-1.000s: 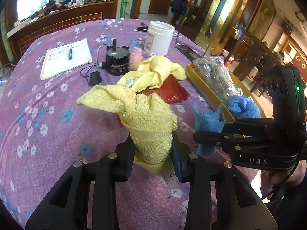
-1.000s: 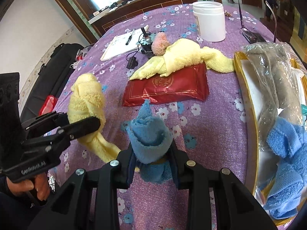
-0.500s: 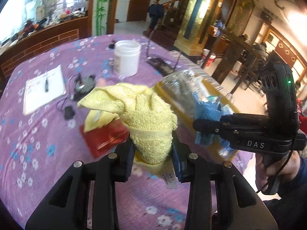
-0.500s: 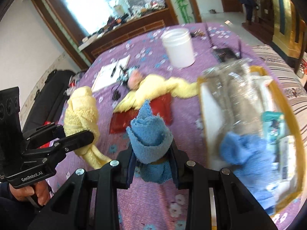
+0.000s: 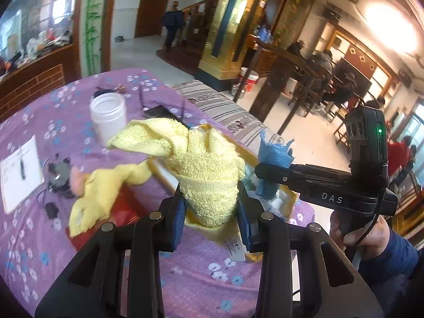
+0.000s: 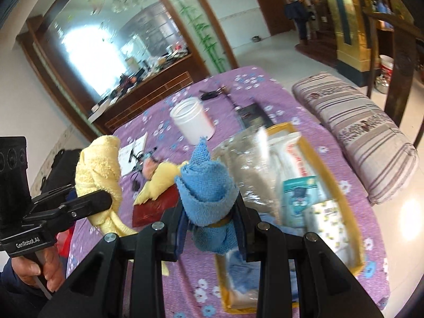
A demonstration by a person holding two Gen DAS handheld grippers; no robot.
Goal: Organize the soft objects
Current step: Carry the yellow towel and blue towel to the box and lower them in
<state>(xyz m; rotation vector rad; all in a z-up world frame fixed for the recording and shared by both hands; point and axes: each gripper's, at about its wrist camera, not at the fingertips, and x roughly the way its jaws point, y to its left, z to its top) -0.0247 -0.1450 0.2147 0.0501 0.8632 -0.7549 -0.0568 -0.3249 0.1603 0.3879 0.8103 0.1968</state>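
Note:
My left gripper (image 5: pixel 210 212) is shut on a bunched yellow towel (image 5: pixel 209 175), held up above the purple flowered tablecloth (image 5: pixel 201 278). Over the yellow-rimmed tray (image 6: pixel 281 127), my right gripper (image 6: pixel 210 220) is shut on a rolled blue cloth (image 6: pixel 209 185). In the left wrist view the right gripper (image 5: pixel 265 169) sits just right of the yellow towel, with the blue cloth (image 5: pixel 275 151) sticking up from it. The right wrist view shows the left gripper (image 6: pixel 100 201) and its yellow towel (image 6: pixel 98 164) at the left. A second yellow towel (image 5: pixel 100 190) lies on the table over a red packet (image 6: pixel 156 209).
The tray holds a clear bag of grey cloth (image 6: pixel 251 164), packets and blue cloths (image 6: pixel 243 273). A white jar (image 5: pixel 107 116), a notepad (image 5: pixel 18 172) and small black devices stand further back. A striped cushion (image 6: pixel 365 132) lies beyond the table's right edge. People sit in the background.
Both grippers have risen and swung to the right with their towels, from above the red packet to the tray. Neither grip has changed.

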